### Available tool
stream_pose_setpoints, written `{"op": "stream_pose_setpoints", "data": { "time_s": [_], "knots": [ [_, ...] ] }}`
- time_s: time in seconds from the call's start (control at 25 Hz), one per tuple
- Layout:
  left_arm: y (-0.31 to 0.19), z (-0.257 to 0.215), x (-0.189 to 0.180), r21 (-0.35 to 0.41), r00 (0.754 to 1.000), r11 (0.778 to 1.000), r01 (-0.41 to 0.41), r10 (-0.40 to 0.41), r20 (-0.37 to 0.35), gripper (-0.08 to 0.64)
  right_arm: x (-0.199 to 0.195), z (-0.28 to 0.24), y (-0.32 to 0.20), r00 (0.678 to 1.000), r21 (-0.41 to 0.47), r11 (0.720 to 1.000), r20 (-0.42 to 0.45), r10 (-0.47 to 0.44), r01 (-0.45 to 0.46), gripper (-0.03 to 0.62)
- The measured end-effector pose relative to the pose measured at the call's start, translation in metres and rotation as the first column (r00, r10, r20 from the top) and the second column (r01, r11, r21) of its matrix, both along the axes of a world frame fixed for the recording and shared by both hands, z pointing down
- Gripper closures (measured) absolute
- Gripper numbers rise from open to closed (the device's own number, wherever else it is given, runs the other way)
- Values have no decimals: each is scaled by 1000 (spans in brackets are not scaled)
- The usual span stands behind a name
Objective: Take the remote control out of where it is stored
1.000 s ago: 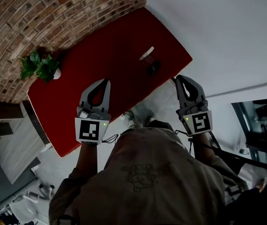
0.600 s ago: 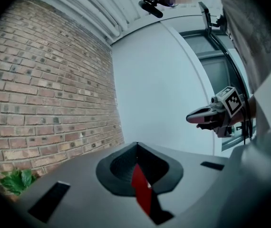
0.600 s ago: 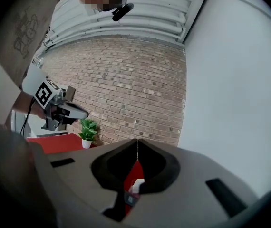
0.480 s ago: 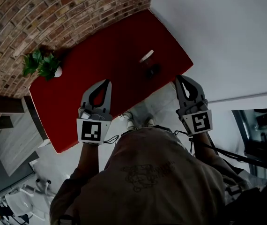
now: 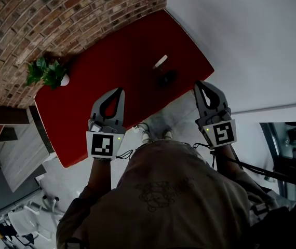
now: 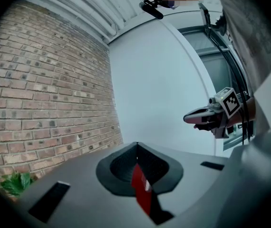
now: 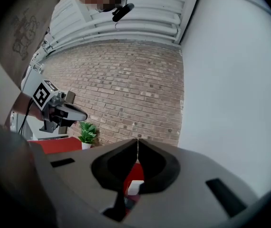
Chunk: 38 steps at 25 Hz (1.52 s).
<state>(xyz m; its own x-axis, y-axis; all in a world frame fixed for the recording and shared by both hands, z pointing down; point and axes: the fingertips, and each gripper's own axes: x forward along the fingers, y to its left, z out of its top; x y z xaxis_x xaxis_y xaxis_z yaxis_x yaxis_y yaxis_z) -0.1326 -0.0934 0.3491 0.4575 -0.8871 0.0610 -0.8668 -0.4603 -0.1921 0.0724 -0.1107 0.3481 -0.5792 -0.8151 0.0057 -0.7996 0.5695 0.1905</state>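
Note:
A red table (image 5: 111, 71) stands ahead of me against a brick wall. On its right part lie a small white oblong thing (image 5: 160, 61), perhaps the remote control, and a dark object (image 5: 167, 78) just in front of it. The white thing (image 7: 134, 187) also shows through the jaws in the right gripper view. My left gripper (image 5: 119, 90) hovers over the table's near edge, shut and empty, its tips meeting (image 6: 136, 144). My right gripper (image 5: 198, 83) is held beside the table's right corner, also shut and empty (image 7: 137, 139). Both point level and are apart from the objects.
A potted green plant (image 5: 46, 72) sits at the table's left end by the brick wall (image 5: 59, 14). A plain white wall (image 5: 252, 35) runs along the right. The person's legs and shoes (image 5: 153, 131) are below, on a pale floor.
Both grippers have edged slightly forward toward the table, still shut. The objects on the table have not moved.

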Motion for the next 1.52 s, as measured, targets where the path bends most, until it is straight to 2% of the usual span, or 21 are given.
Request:
{"op": "stream_pose_setpoints", "data": {
  "time_s": [0.28, 0.52, 0.88, 1.12, 1.52],
  "knots": [
    [-9, 1, 14, 4, 1000, 1000, -11, 11, 17, 552, 19, 3, -7, 1000, -10, 1000, -9, 27, -27, 578],
    [-14, -1, 26, 2, 1000, 1000, -22, 22, 14, 552, 28, 3, -12, 999, -30, 999, 20, 27, -27, 578],
    [-15, 1, 35, -1, 999, 999, -34, 34, 28, 552, 27, 8, -28, 998, -60, 998, 58, -5, 8, 577],
    [-17, 3, 39, -5, 999, 999, -38, 38, 35, 552, 19, 15, -42, 999, -72, 997, 38, -39, 42, 570],
    [-18, 6, 55, -4, 994, 996, -86, 86, 63, 552, -1, 34, -80, 994, -108, 990, -38, -100, 95, 415]
  ]
}}
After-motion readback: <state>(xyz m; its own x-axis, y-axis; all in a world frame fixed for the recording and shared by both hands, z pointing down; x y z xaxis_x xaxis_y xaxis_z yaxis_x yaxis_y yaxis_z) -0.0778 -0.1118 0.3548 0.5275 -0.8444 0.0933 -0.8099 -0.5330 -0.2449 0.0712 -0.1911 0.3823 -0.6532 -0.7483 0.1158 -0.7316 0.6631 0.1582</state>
